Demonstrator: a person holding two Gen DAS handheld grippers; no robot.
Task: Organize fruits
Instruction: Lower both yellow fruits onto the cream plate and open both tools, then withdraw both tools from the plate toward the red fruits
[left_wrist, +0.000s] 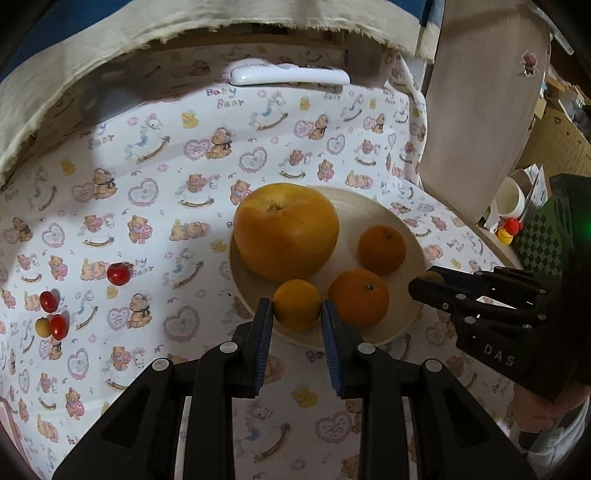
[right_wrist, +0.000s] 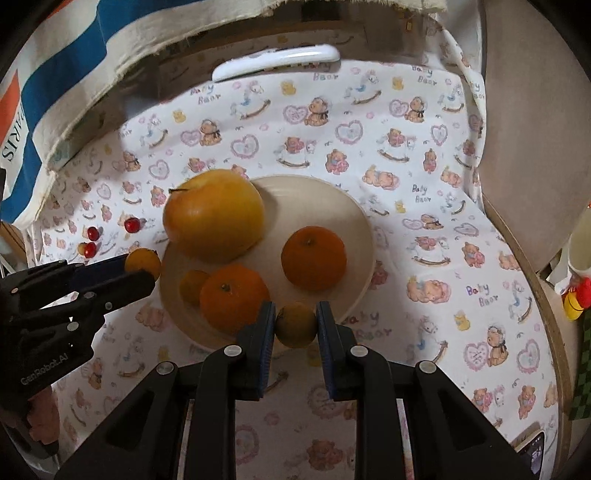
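In our left wrist view, our left gripper (left_wrist: 297, 314) clasps a small yellow citrus (left_wrist: 296, 304) at the near rim of the cream plate (left_wrist: 415, 243), which carries a large grapefruit (left_wrist: 286, 230) and two oranges (left_wrist: 359, 297); the cherry tomatoes (left_wrist: 118, 273) lie well apart on the bear-print cloth (left_wrist: 155, 206). In our right wrist view, our right gripper (right_wrist: 295, 325) is clenched on another small citrus (right_wrist: 296, 325) at the plate's near edge.
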